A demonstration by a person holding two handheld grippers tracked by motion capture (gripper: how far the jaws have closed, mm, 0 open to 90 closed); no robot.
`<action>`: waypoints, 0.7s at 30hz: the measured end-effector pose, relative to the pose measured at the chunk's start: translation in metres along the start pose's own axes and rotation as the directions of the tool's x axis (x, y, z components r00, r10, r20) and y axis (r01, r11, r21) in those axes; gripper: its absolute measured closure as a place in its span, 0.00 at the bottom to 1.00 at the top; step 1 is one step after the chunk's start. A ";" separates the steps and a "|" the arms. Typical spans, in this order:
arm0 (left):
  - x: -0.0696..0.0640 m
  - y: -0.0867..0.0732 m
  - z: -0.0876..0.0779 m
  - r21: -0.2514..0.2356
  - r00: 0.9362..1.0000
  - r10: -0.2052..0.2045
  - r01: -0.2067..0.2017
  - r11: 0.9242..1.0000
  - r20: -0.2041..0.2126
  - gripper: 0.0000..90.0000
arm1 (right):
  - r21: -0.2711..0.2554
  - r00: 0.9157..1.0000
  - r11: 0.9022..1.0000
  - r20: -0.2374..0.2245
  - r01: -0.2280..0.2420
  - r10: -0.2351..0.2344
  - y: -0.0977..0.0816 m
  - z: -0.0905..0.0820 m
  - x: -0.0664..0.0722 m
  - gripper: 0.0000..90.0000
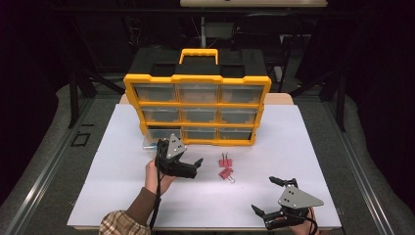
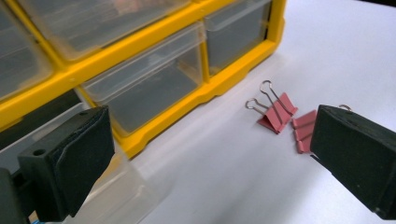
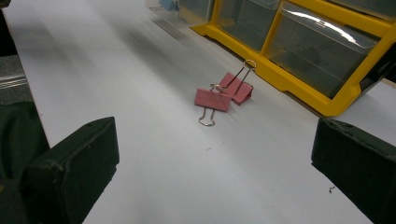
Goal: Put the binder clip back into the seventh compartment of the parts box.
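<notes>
We see the left claw (image 1: 192, 165) low over the white tabletop (image 1: 117, 196), just in front of the yellow drawer cabinet (image 1: 197, 108) — its jaws stand wide apart and grip nothing. Two pink binder clips (image 1: 225, 169) lie on the tabletop at about three o'clock from that claw, near it but apart from it; the pair touch each other, one closer to the cabinet, the other nearer the person. In the left gripper view the clips (image 2: 285, 119) sit between the jaws' lines, closer to the right-hand jaw, with the cabinet's clear drawers (image 2: 149, 84) behind. The bottom-left drawer (image 1: 151, 142) is pulled out, just beside the left claw. The right claw (image 1: 268, 196) rests at about five o'clock from the clips, well apart from them — its jaws also spread wide and empty.
</notes>
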State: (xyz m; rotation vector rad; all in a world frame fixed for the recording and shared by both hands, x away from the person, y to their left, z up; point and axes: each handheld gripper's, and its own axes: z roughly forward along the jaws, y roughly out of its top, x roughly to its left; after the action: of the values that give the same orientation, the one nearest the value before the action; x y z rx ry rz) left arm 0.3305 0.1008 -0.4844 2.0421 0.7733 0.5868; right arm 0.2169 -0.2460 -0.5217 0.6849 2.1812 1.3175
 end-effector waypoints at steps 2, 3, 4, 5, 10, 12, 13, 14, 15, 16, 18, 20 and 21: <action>-0.002 0.000 0.001 0.000 1.000 0.001 -0.001 1.000 0.008 0.00 | -0.001 1.000 1.000 0.000 0.000 0.000 0.000 0.000 0.000 0.00; -0.003 0.000 0.002 0.002 1.000 0.003 -0.003 1.000 0.011 0.00 | -0.004 1.000 1.000 0.000 -0.001 0.001 0.000 0.000 0.000 0.00; -0.005 -0.001 0.004 0.005 1.000 0.006 -0.006 1.000 0.020 0.00 | -0.003 1.000 1.000 0.001 0.002 -0.002 0.000 -0.001 0.000 0.00; -0.005 -0.001 0.004 0.005 1.000 0.006 -0.006 1.000 0.020 0.00 | -0.003 1.000 1.000 0.001 0.003 -0.003 0.000 -0.001 0.000 0.00; -0.014 -0.004 0.011 0.007 0.998 0.006 -0.006 1.000 0.061 0.00 | -0.004 1.000 1.000 -0.003 0.004 -0.004 0.000 -0.001 0.000 0.00; -0.018 -0.005 0.014 0.005 0.997 0.011 -0.012 1.000 0.079 0.00 | 0.000 1.000 1.000 -0.003 0.000 0.000 0.000 -0.001 0.000 0.00; -0.020 -0.005 0.015 0.004 0.996 0.015 -0.016 1.000 0.084 0.00 | 0.000 1.000 1.000 -0.003 0.002 -0.002 0.000 -0.001 0.000 0.00; -0.021 -0.006 0.016 0.004 0.996 0.019 -0.019 1.000 0.093 0.00 | -0.001 1.000 1.000 -0.001 0.000 0.000 0.000 -0.001 0.000 0.00; -0.023 -0.006 0.018 0.006 0.995 0.022 -0.022 1.000 0.097 0.00 | -0.001 1.000 1.000 -0.001 0.000 0.000 0.000 -0.001 0.000 0.00; -0.024 -0.006 0.019 0.006 0.995 0.024 -0.024 1.000 0.100 0.00 | 0.000 1.000 1.000 -0.001 0.000 0.000 -0.001 -0.001 0.000 0.00; -0.027 -0.007 0.020 0.008 0.994 0.028 -0.029 1.000 0.109 0.00 | 0.004 1.000 1.000 0.001 -0.003 0.003 -0.001 -0.001 0.000 0.00; -0.030 -0.008 0.023 0.013 0.992 0.032 -0.034 0.999 0.121 0.00 | 0.004 1.000 1.000 0.003 -0.002 0.002 -0.001 -0.002 0.000 0.00; -0.032 -0.008 0.024 0.016 0.992 0.037 -0.039 0.999 0.123 0.00 | 0.004 1.000 1.000 0.003 -0.002 0.002 -0.001 -0.002 0.000 0.00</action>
State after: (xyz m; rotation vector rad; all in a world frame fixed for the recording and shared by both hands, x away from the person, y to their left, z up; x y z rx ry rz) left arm 0.3216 0.0685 -0.5073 2.0924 0.6714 0.4721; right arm 0.2151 -0.2480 -0.5215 0.6905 2.1822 1.3125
